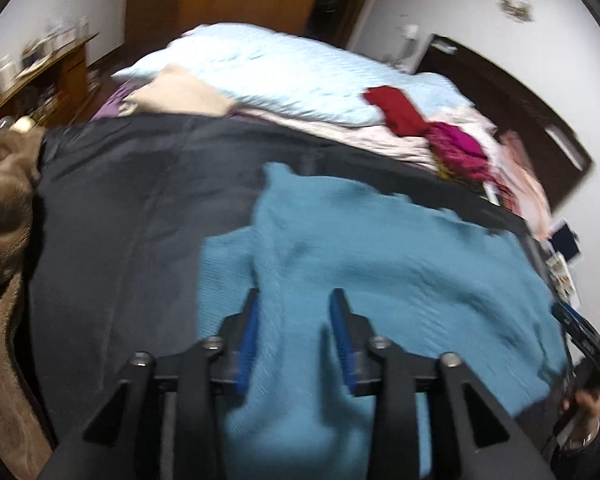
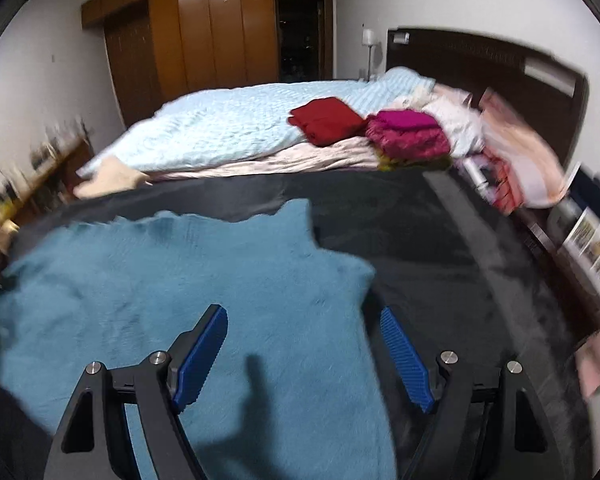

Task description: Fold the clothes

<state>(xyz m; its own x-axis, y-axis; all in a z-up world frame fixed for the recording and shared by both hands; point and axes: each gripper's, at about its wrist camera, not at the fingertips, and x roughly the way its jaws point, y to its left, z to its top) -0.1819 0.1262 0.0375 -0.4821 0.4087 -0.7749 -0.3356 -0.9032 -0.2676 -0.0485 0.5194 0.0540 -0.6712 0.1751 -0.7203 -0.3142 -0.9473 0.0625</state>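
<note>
A teal knitted sweater [image 1: 380, 264] lies spread on a dark grey cover [image 1: 132, 208] over the near part of the bed. My left gripper [image 1: 295, 300] is open just above the sweater's near left part, with nothing between the blue pads. In the right wrist view the sweater [image 2: 180, 280] fills the lower left. My right gripper [image 2: 304, 314] is wide open over the sweater's right edge, empty. The right gripper also shows at the far right of the left wrist view [image 1: 584, 336], held by a hand.
A folded red garment [image 2: 324, 120] and a magenta one [image 2: 408, 134] lie on the light blue quilt [image 2: 228, 120] behind. A brown fleece blanket [image 1: 4, 240] hangs at left. A dark headboard [image 2: 480, 64], wooden wardrobes [image 2: 204, 36] and a cluttered shelf [image 2: 592, 248] surround the bed.
</note>
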